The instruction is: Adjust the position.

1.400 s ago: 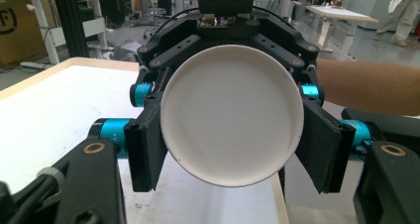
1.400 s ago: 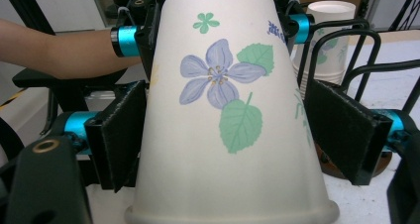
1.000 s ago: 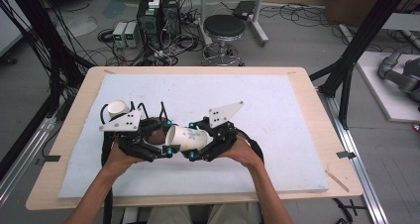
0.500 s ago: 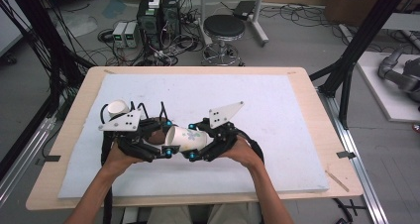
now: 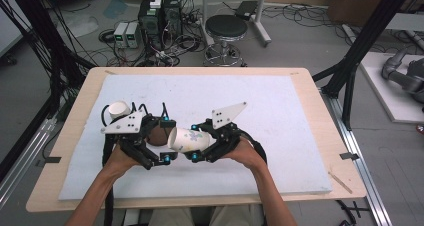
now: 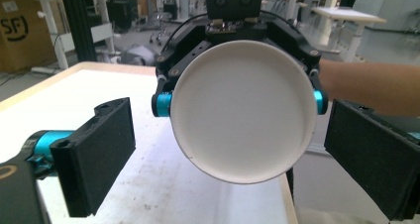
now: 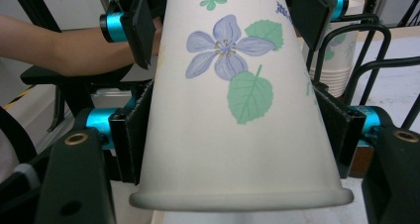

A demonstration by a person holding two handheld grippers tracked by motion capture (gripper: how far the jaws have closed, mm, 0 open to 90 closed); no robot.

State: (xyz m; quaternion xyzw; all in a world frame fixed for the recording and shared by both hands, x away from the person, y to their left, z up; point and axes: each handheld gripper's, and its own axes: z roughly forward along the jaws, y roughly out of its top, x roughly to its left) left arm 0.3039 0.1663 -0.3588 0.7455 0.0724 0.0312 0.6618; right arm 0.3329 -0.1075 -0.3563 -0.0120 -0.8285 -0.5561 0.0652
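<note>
A white paper cup (image 5: 189, 139) printed with a blue flower and green leaves lies on its side above the white mat (image 5: 280, 111). My right gripper (image 5: 193, 143) is shut on it, and its pads press the cup's two sides (image 7: 233, 100). My left gripper (image 5: 166, 140) faces the cup's other end. Its jaws have just been opening and now stand wide on either side of the cup without touching it. From the left gripper (image 6: 237, 159), the cup's round white end (image 6: 242, 110) shows, with the right gripper behind it.
A stack of the same cups (image 5: 119, 109) stands on the mat just behind my left hand and shows past the held cup (image 7: 341, 60). The mat's wooden table edge (image 5: 200, 201) runs close under both forearms. Black frame posts (image 5: 350, 66) flank the table.
My left gripper's jaws have spread apart off the cup's end. The right gripper keeps its hold on the cup. Neither hand has shifted.
</note>
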